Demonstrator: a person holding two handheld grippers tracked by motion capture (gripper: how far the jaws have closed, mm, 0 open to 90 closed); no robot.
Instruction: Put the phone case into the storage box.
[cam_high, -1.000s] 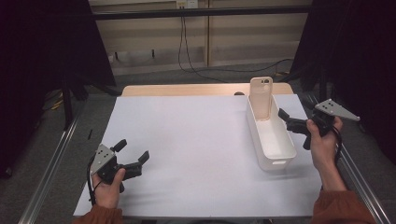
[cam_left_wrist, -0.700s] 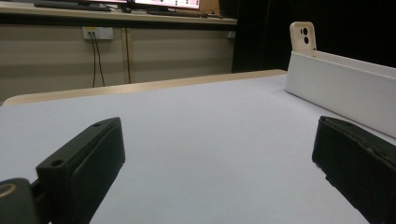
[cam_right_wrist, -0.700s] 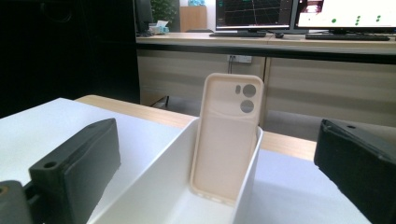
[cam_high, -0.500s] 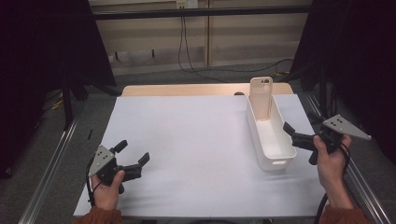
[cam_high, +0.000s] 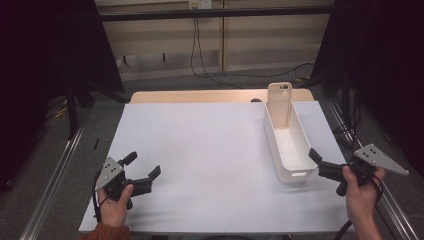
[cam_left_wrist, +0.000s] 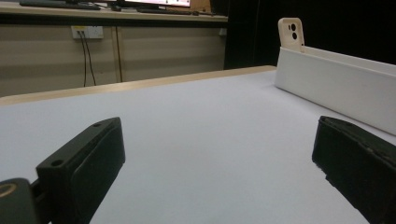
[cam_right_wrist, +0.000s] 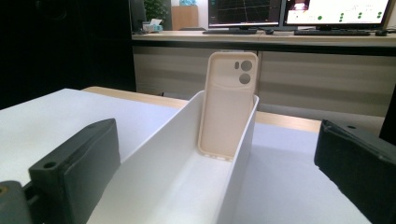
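Note:
A long white bin (cam_high: 295, 172) lies lengthwise on the right side of the white table sheet (cam_high: 210, 145). A beige phone case (cam_high: 279, 104) stands upright against the bin's far end, camera holes at the top. My right gripper (cam_high: 326, 171) is open just right of the bin's near end. In the right gripper view its open jaws frame the bin (cam_right_wrist: 154, 144) and the case (cam_right_wrist: 229, 107), with nothing held. My left gripper (cam_high: 143, 165) rests open and empty near the front left of the sheet. The left gripper view has the bin (cam_left_wrist: 336, 84) and case (cam_left_wrist: 290, 32) far off to the right.
A wooden table edge (cam_high: 200, 96) shows beyond the sheet. Metal rails (cam_high: 55, 185) run along both sides of the table. Cables hang on the far wall (cam_high: 197, 45). Monitors sit on a desk (cam_right_wrist: 299, 35) behind.
My right gripper has drawn back toward the near edge, from beside the bin's middle to its near end. The left gripper has barely shifted.

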